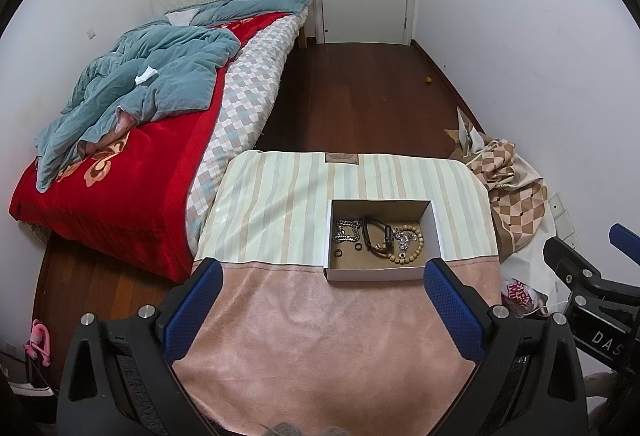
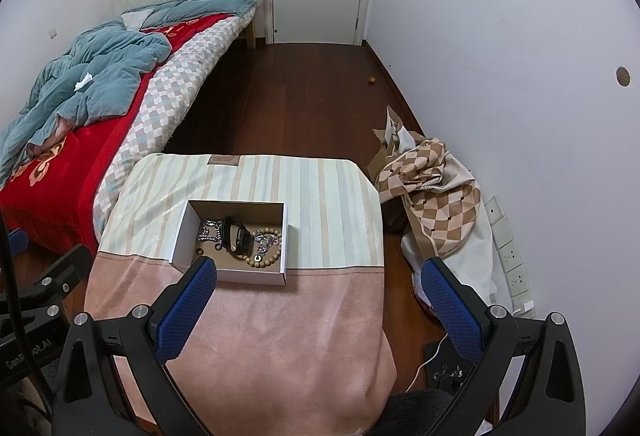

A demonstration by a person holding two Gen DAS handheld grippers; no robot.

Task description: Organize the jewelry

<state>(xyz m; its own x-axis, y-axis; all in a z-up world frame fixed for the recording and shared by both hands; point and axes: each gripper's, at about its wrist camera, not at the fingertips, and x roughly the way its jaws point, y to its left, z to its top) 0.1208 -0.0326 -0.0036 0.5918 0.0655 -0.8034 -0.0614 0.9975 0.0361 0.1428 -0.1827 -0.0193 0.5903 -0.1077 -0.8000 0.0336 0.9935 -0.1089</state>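
Left gripper: jaws spread wide, nothing between the blue pads, held level above the pink near part of the table cloth, pointing at the box. Right gripper: likewise wide apart, holding nothing, set off to the right, its left pad overlapping the box's near corner in view, its right pad out past the table edge over the floor.

White cardboard box sits open on the cloth where stripes meet pink. Inside, left to right: silver chain, two small dark rings, black band watch, wooden bead bracelet around a smaller silver piece.

Bed lies left of the table.
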